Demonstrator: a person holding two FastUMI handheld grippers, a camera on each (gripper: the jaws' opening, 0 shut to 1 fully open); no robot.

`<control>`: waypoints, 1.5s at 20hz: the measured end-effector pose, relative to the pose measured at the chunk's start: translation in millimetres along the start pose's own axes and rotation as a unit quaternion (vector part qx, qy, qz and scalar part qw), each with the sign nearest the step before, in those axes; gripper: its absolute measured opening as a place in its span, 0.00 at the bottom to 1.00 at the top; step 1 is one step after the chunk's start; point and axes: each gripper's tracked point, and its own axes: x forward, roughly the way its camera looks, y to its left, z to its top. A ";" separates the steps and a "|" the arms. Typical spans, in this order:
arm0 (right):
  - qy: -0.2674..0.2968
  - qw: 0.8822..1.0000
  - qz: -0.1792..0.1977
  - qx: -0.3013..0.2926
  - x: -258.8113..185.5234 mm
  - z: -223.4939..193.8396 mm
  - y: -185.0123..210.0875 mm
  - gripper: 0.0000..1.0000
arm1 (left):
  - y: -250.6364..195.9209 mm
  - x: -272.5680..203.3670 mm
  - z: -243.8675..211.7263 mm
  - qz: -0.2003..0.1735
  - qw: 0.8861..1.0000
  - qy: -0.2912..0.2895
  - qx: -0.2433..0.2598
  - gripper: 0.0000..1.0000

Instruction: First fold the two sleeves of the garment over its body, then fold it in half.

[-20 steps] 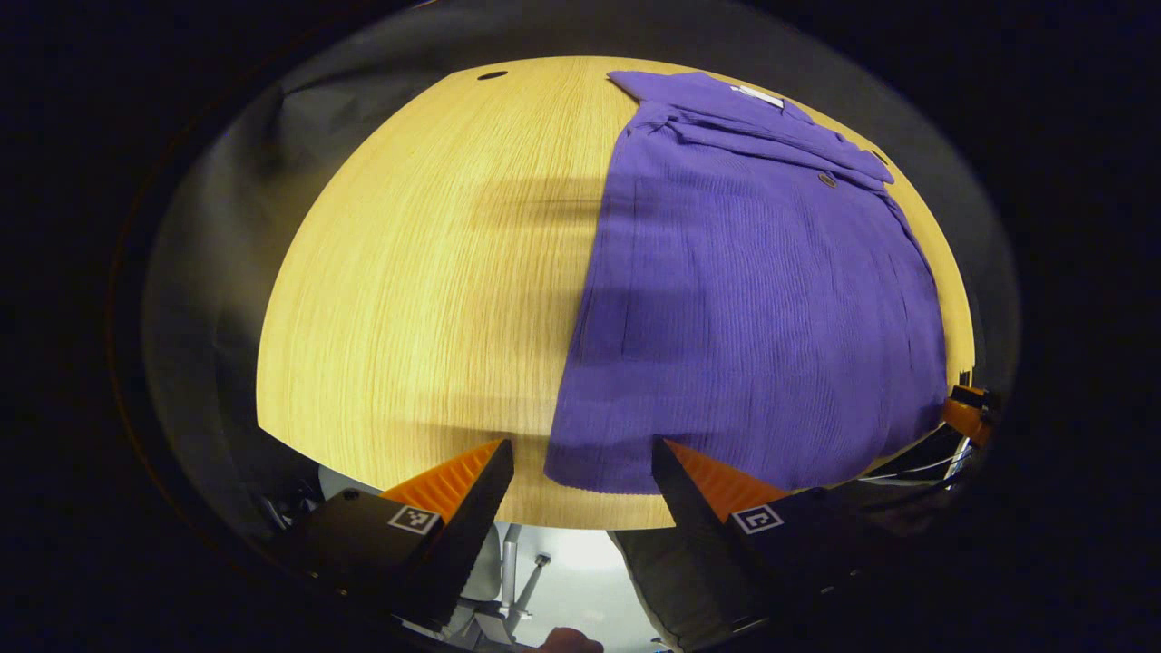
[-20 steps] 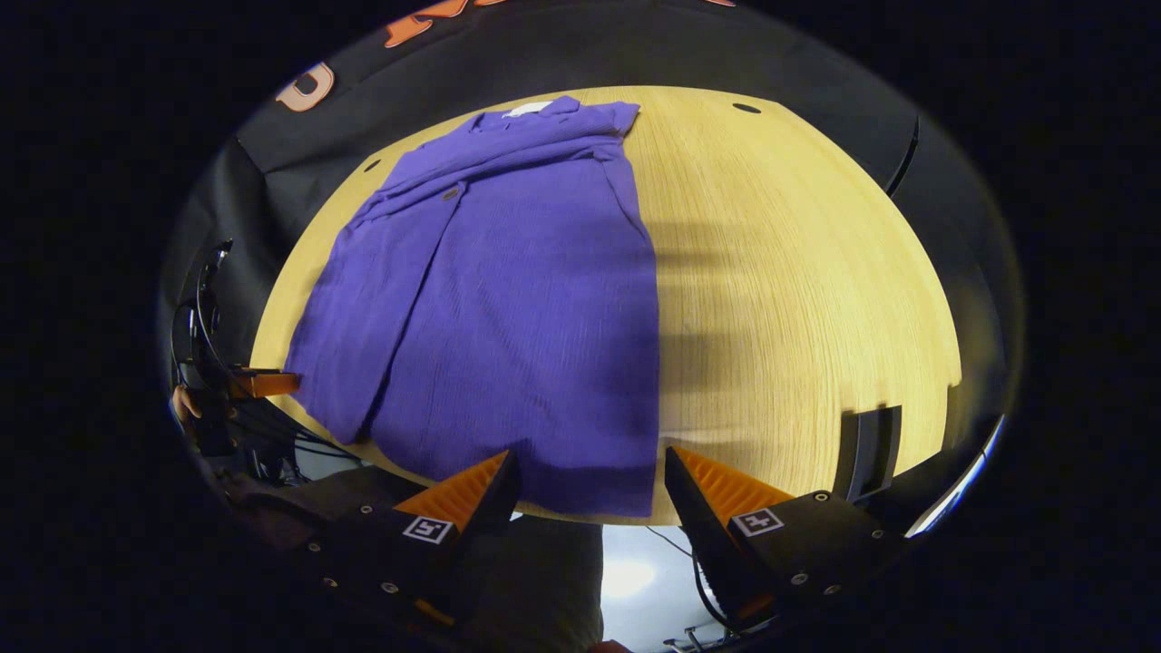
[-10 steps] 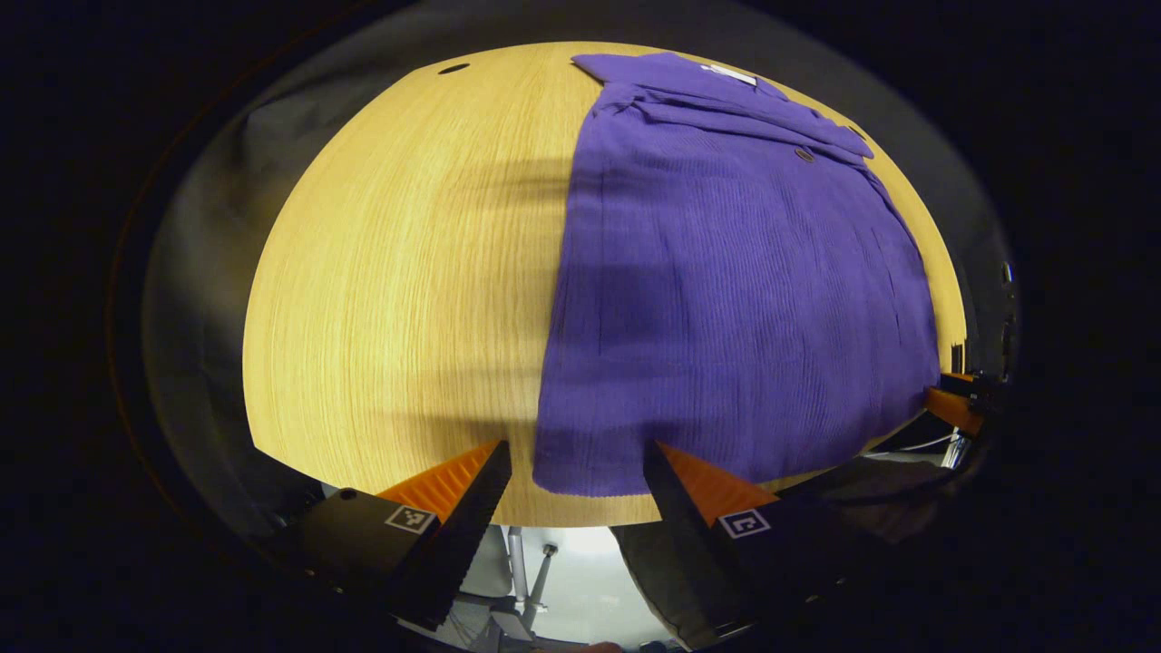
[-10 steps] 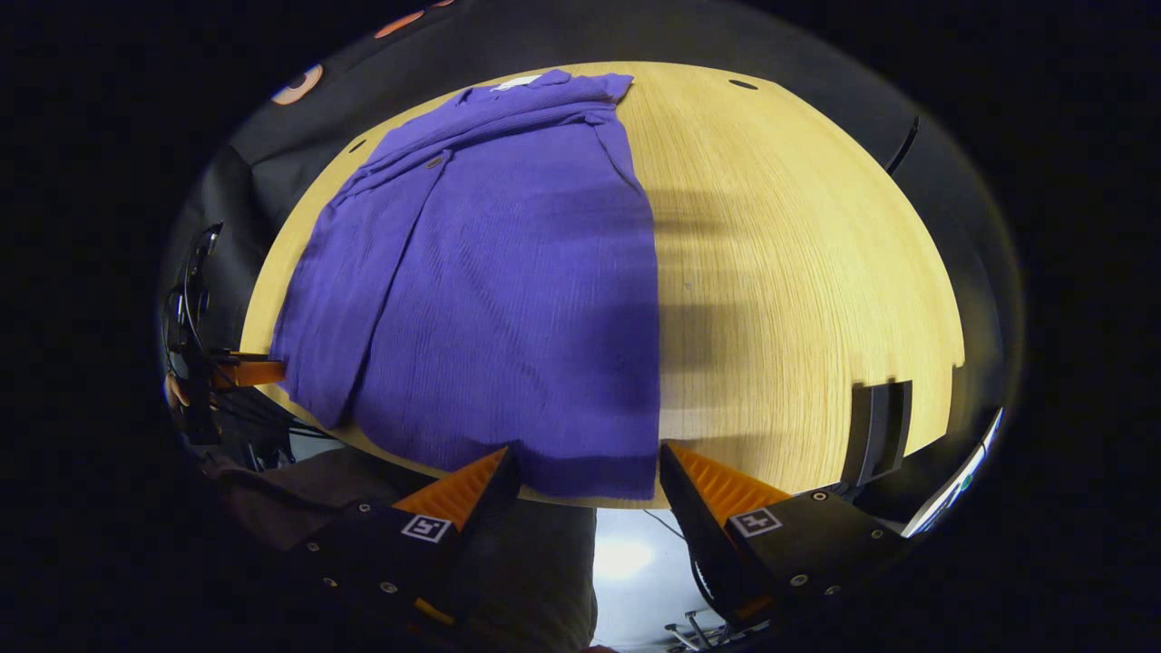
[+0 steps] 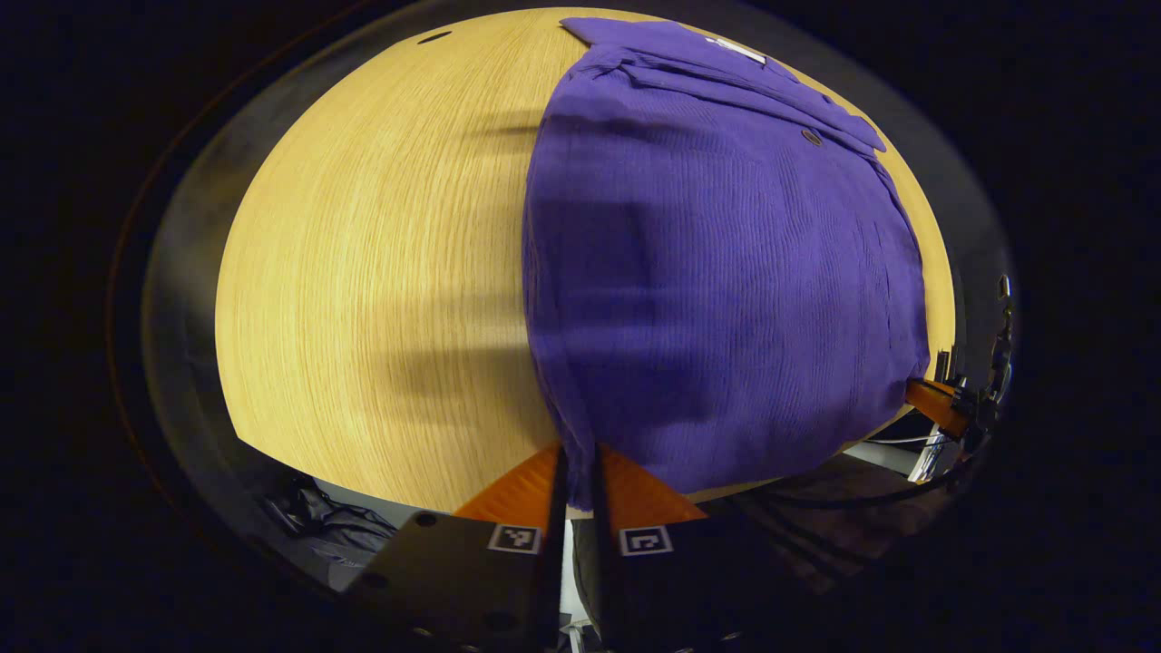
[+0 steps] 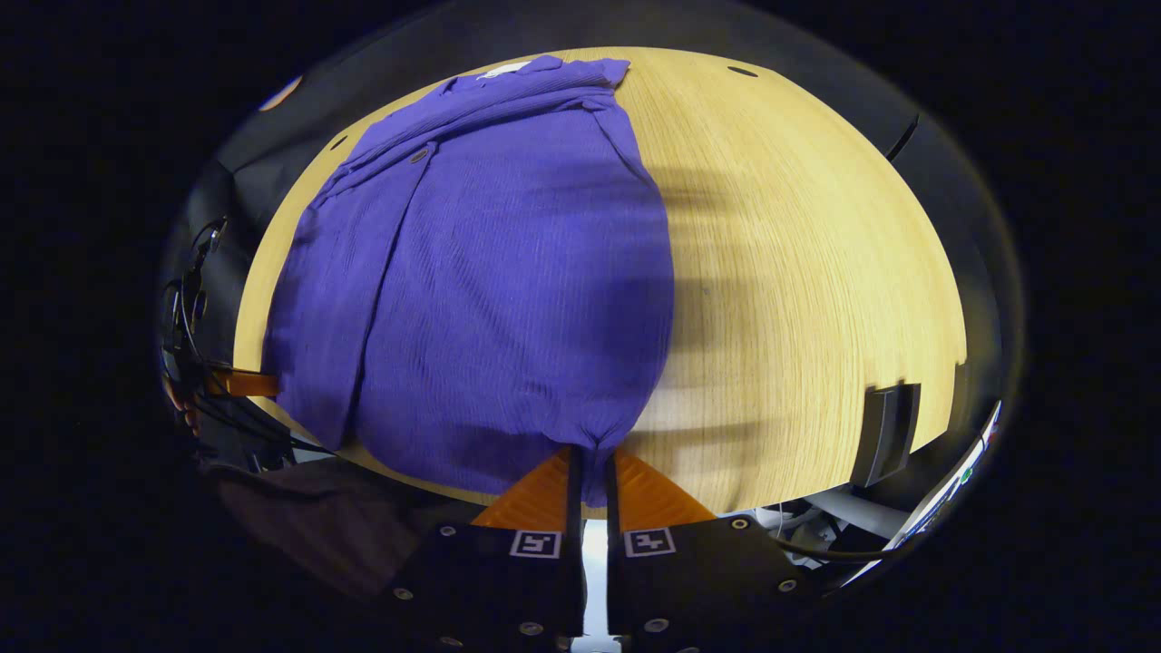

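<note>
Purple garment [image 5: 726,272] lies flat on the wooden table [image 5: 363,272], sleeves already folded in; each near hem corner is pinched by the left gripper [image 5: 578,472] and right gripper [image 6: 591,472]. Half-fold begins: next, I judge, lift both corners evenly toward the collar

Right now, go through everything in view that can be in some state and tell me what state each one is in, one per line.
Purple garment: lies flat on the table, sleeves folded over its body, not yet folded in half, near hem corners pinched.
Left gripper: fingers shut on the garment's near hem corner.
Right gripper: fingers shut on the other near hem corner.
Wooden table: bare beside the garment.
</note>
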 end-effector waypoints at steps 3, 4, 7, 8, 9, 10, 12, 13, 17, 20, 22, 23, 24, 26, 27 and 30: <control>-0.006 1.000 0.014 0.022 -10.9 7.3 9.0 0.08 | 0.8 -14.8 1.8 -0.016 1.000 -0.001 -0.001 0.11; -0.007 0.999 0.018 0.029 -16.1 9.5 11.3 0.08 | -0.9 -20.7 3.7 -0.023 1.000 -0.001 -0.001 0.11; -0.021 0.998 0.033 0.047 -33.2 24.0 19.4 0.08 | -1.6 -41.9 16.2 -0.029 1.000 -0.013 0.001 0.10; -0.026 0.998 0.037 0.051 -39.8 30.3 20.9 0.08 | -2.3 -50.3 21.5 -0.032 0.999 -0.019 0.004 0.10; -0.032 0.997 0.044 0.053 -46.5 36.4 23.8 0.08 | -4.4 -58.4 24.9 -0.036 0.999 -0.025 0.007 0.10; -0.040 0.997 0.049 0.053 -54.6 46.6 25.1 0.08 | -7.2 -66.9 31.2 -0.041 0.999 -0.032 0.011 0.11; -0.060 0.996 0.056 0.047 -69.0 67.0 26.3 0.08 | -16.0 -83.9 46.7 -0.057 0.997 -0.048 0.015 0.11; -0.069 0.995 0.059 0.045 -75.6 78.0 26.6 0.08 | -19.6 -91.6 55.5 -0.061 0.996 -0.056 0.020 0.11; -0.095 0.990 0.096 0.048 -96.8 116.7 36.9 0.08 | -23.8 -115.3 92.4 -0.045 0.994 -0.086 0.049 0.11; -0.113 0.987 0.114 0.033 -109.1 148.5 43.1 0.08 | -32.1 -134.3 123.1 -0.038 0.992 -0.105 0.062 0.11; -0.125 0.984 0.128 0.020 -115.1 171.0 48.4 0.08 | -35.9 -146.5 140.9 -0.028 0.990 -0.117 0.078 0.11; -0.130 0.983 0.132 0.015 -118.5 182.3 50.9 0.08 | -36.8 -153.4 150.6 -0.021 0.988 -0.123 0.086 0.11; -0.133 0.982 0.137 0.007 -121.8 191.5 51.6 0.08 | -36.9 -159.8 160.2 -0.015 0.987 -0.127 0.093 0.11; -0.138 0.982 0.132 -0.008 -126.1 211.7 46.9 0.08 | -39.8 -172.0 180.2 -0.010 0.987 -0.128 0.099 0.11; -0.141 0.982 0.124 -0.010 -128.6 221.2 42.4 0.08 | -41.5 -175.3 191.6 -0.010 0.986 -0.128 0.103 0.11; -0.148 0.983 0.110 -0.010 -130.5 254.0 32.8 0.07 | -40.4 -185.7 231.3 -0.008 0.984 -0.128 0.127 0.11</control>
